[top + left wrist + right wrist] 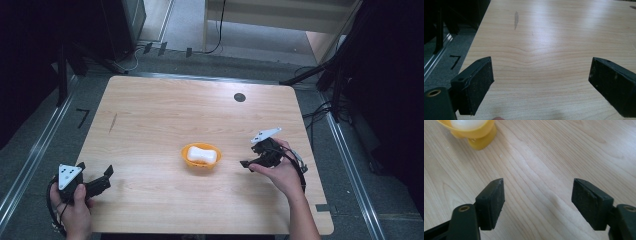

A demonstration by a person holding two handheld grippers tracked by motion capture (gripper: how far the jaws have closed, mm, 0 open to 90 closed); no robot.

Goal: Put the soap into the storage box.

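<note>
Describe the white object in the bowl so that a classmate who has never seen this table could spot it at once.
Start at the wooden table and look near its middle, left of the right gripper. There sits an orange bowl, and inside it lies the white object, a smooth rounded lump. It is the only white item resting on the tabletop.

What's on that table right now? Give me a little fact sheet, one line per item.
Table: light wooden top, small dark round spot near the far edge
Bowl: orange, near the middle, standing upright
In the bowl: a white rounded lump
Left tool: near the front left corner, jaws open, holding nothing
Right tool: to the right of the bowl, apart from it, jaws open, holding nothing
</note>
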